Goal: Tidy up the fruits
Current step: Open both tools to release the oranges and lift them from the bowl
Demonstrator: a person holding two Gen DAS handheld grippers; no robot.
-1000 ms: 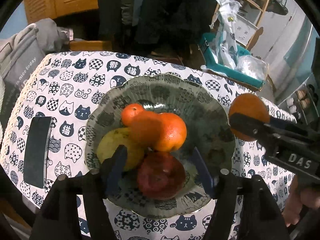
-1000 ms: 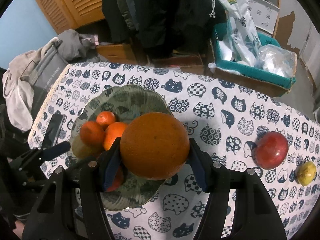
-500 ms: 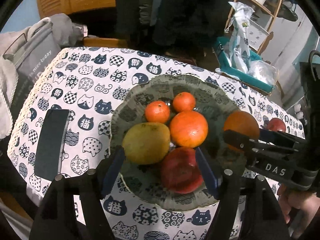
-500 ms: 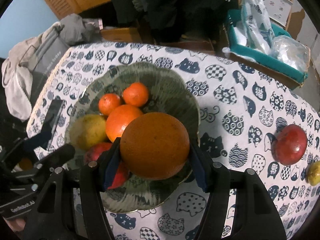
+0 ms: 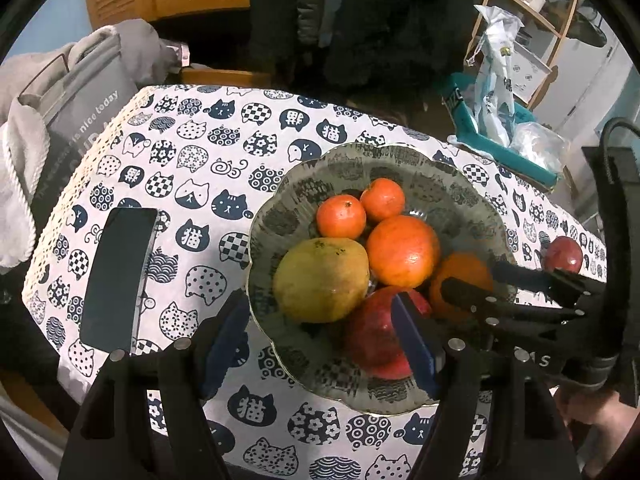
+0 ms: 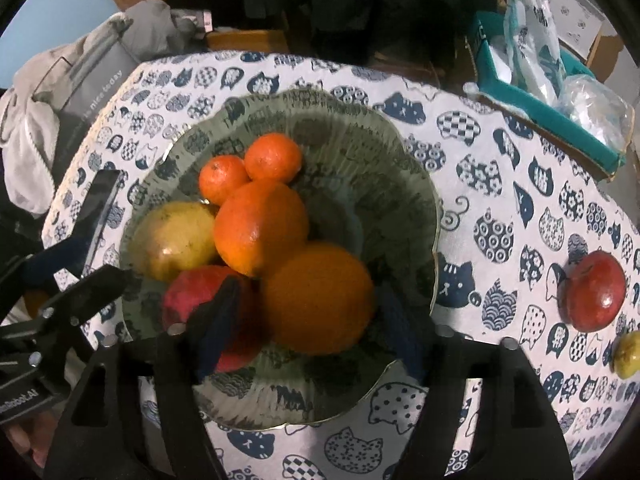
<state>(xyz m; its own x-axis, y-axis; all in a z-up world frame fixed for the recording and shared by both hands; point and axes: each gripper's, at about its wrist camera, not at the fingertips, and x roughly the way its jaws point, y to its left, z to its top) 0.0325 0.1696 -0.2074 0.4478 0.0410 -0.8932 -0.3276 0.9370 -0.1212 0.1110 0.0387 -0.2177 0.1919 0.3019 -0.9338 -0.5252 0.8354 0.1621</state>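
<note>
A grey-green patterned plate (image 6: pixel 400 168) holds two small mandarins (image 6: pixel 272 156), an orange (image 6: pixel 260 226), a yellow-green fruit (image 6: pixel 176 244) and a red apple (image 6: pixel 192 300). A big orange (image 6: pixel 316 296) lies at the plate's near side between the fingers of my right gripper (image 6: pixel 308 324). Its jaws are opening and both pads stand clear of the fruit. In the left wrist view the same big orange (image 5: pixel 460 280) sits between those black fingers. My left gripper (image 5: pixel 320 344) hangs open over the plate's near left rim (image 5: pixel 260 320), holding nothing. Another red apple (image 6: pixel 596 290) and a small yellow fruit (image 6: pixel 628 354) lie on the cloth to the right.
A black phone (image 5: pixel 116 276) lies on the cat-print tablecloth left of the plate. A grey bag (image 5: pixel 76 116) hangs off the table's left edge. Past the far right corner stands a teal tray with plastic bags (image 5: pixel 504 136). A hand (image 5: pixel 592 428) holds the right tool.
The right gripper came down over the plate with the big orange, then opened and let it rest among the fruit. The left gripper slid a little left of the plate.
</note>
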